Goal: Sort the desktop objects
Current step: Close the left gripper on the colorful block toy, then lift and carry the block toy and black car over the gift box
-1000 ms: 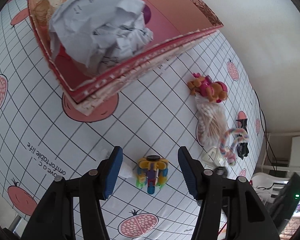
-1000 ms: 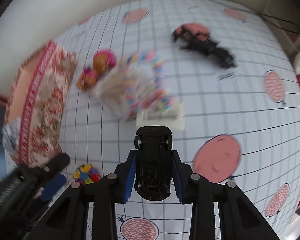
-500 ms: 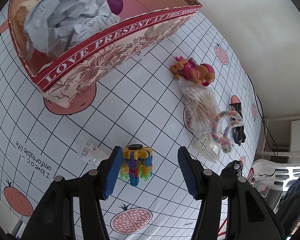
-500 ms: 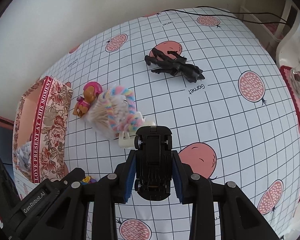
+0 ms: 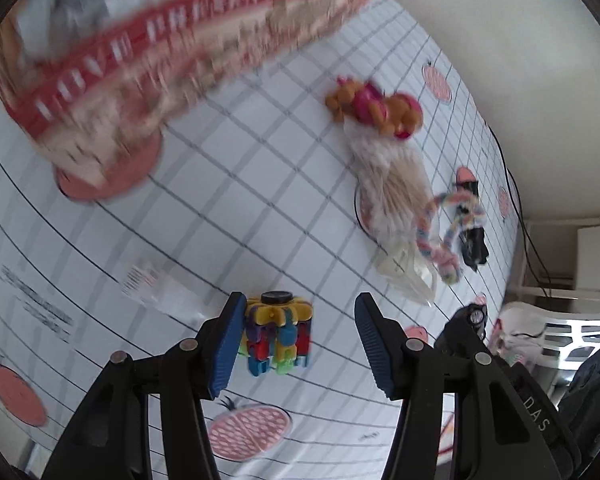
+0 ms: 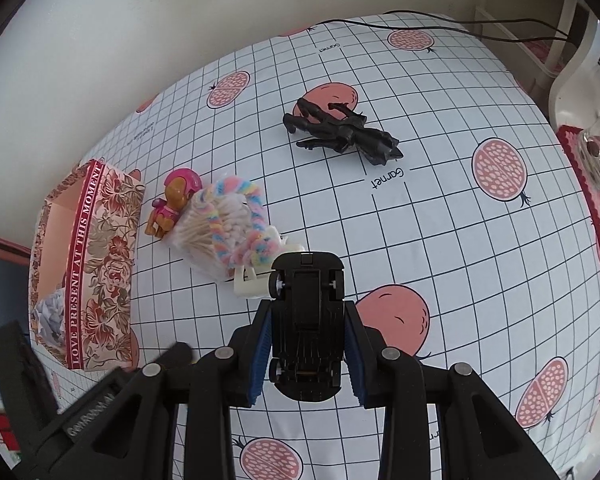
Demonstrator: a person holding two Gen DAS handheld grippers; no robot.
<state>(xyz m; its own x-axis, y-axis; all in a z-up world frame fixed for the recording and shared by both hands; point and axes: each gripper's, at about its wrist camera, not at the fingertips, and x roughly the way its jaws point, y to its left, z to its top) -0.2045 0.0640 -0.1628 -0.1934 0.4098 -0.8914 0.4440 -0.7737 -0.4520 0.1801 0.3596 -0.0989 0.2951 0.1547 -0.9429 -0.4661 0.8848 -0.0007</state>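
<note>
White cloth printed with a black grid and pink pomegranates covers the tabletop, which runs to a pale wall on its far side. One gift box with a red band and flower pattern stands at the far left in the right wrist view; only a scrap of crumpled paper shows inside it, and in the left wrist view the box is smeared by blur so its lettering cannot be read. Just right of the box lies one small dog figure in pink, touching one clear bag of cotton swabs; one pastel rope ring lies over the bag, and one white plastic piece is half hidden under them and behind the car. One black animal figure lies alone, well apart toward the far side. The right gripper is clamped on one black toy car, underside toward the camera, held above the cloth. The left gripper stands partly open around one multicoloured block toy, which rests on the cloth against the left pad with a clear gap to the right pad. One small clear wrapper with a label lies just left of it, too blurred to read.
</note>
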